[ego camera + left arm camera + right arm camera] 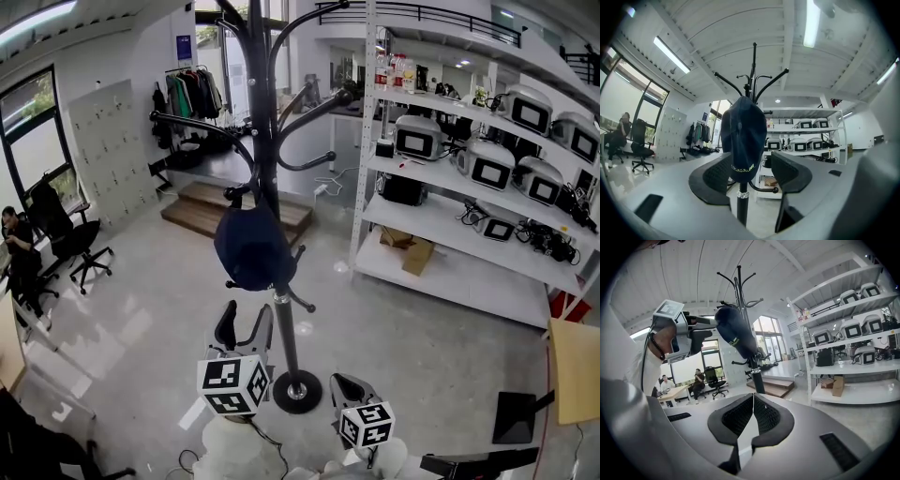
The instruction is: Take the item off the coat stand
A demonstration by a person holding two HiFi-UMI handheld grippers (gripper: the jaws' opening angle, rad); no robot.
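A dark navy cap (251, 248) hangs on the black coat stand (281, 319), whose round base (297, 392) rests on the floor. My left gripper (242, 328) is just below the cap, beside the pole, and points up at it. In the left gripper view the cap (743, 136) shows between the two spread pads (717, 176), which do not press on it, so the left gripper (750, 176) is open. My right gripper (352, 386) is lower, right of the base. Its pads (736, 416) are shut together on nothing. From there the cap (736, 333) and the left gripper (689, 336) show up high.
White metal shelving (450, 187) with several boxy devices stands at the right. A cardboard box (412, 253) lies on its low shelf. A wooden step (211, 211) and a clothes rack (192, 94) are behind the stand. A person sits on an office chair (66, 234) at the left.
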